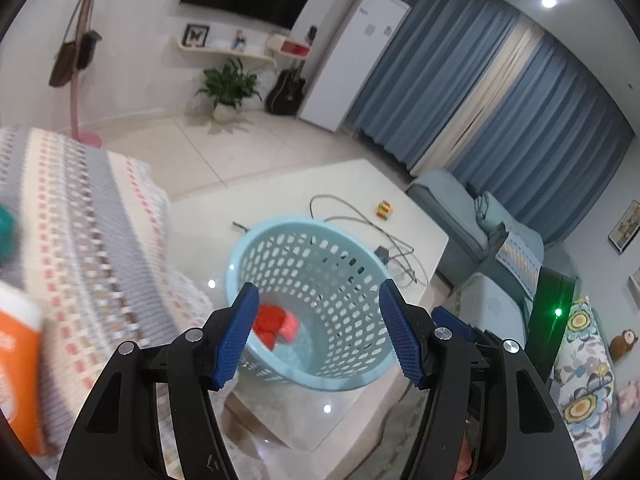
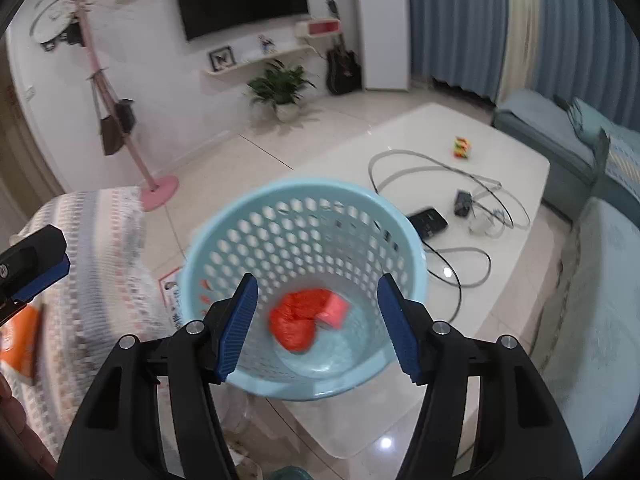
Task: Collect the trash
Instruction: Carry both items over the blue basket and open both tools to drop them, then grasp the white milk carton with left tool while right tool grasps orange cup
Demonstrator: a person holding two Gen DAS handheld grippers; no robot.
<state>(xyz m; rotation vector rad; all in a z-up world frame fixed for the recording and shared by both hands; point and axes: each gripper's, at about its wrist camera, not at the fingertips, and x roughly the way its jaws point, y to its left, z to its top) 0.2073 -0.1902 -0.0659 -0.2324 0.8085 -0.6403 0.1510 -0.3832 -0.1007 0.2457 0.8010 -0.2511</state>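
The light-blue perforated basket point(image 2: 304, 280) stood on the white worktop point(image 2: 480, 152), straight ahead and below both grippers. The right gripper point(image 2: 316, 312) hung nearer over its mouth; the left gripper point(image 1: 320, 320) likewise — fingers of both spread apart, empty. Inside lay two scraps: one crumpled red wrapper point(image 2: 294, 322), one pink piece point(image 2: 335, 311).

Basket point(image 2: 304, 216): light blue plastic, round, perforated wall w/ solid rim, upright, open top; sits at near corner of white bench point(image 2: 516, 152).

Red wad point(image 2: 294, 322): crumpled, bright red, material unclear; lies on basket floor, approx. centre.

Pink piece point(image 2: 334, 310): flat-sided, salmon-pink, blurred; on basket floor, touching red wad on its right side.
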